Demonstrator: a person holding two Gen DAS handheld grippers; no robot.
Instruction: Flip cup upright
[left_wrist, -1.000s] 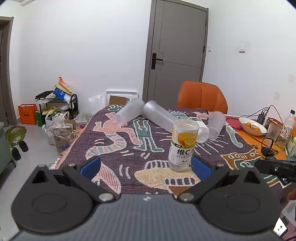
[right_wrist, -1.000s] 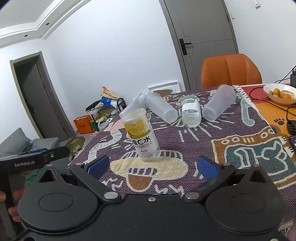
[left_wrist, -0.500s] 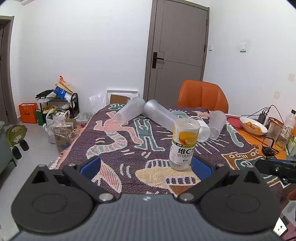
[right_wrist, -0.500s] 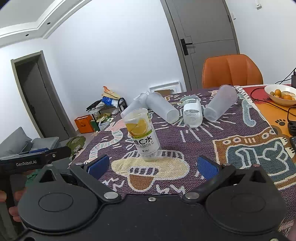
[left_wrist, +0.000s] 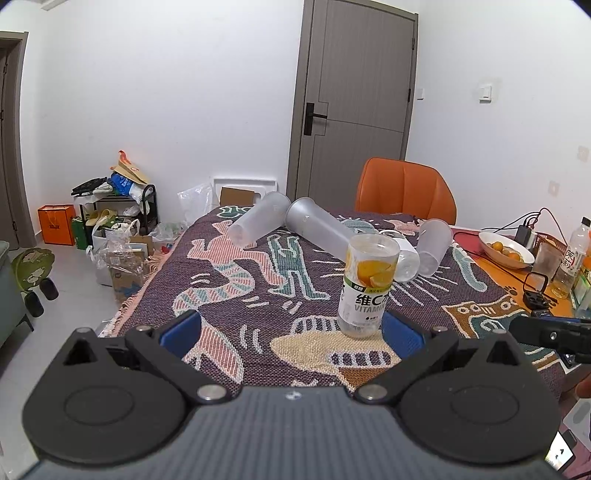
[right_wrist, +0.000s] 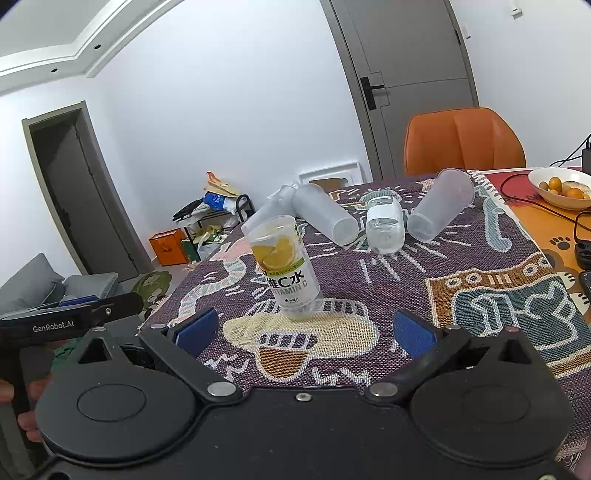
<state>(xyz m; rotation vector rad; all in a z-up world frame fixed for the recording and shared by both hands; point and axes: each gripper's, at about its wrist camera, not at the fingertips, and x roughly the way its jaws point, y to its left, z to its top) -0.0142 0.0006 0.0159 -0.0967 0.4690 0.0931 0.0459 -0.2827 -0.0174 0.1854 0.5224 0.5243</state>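
A clear cup with a lemon "Vitamin C" label (left_wrist: 367, 286) stands upright on the patterned cloth, also in the right wrist view (right_wrist: 284, 266). Three frosted cups lie on their sides behind it: one far left (left_wrist: 258, 219), a long one (left_wrist: 317, 227), one at the right (left_wrist: 432, 247). A small clear jar with a white band (right_wrist: 384, 221) lies between them. My left gripper (left_wrist: 291, 332) is open and empty, its right pad (left_wrist: 399, 332) close beside the labelled cup. My right gripper (right_wrist: 303, 332) is open and empty, just in front of that cup.
The patterned cloth (left_wrist: 229, 280) covers the table. An orange chair (left_wrist: 404, 194) stands at the far side. A bowl of oranges (left_wrist: 506, 251), cables, a charger and bottles (left_wrist: 570, 266) sit at the right edge. Floor clutter lies left of the table.
Both views have shifted slightly; the labelled cup stays upright in place. Both grippers remain open.
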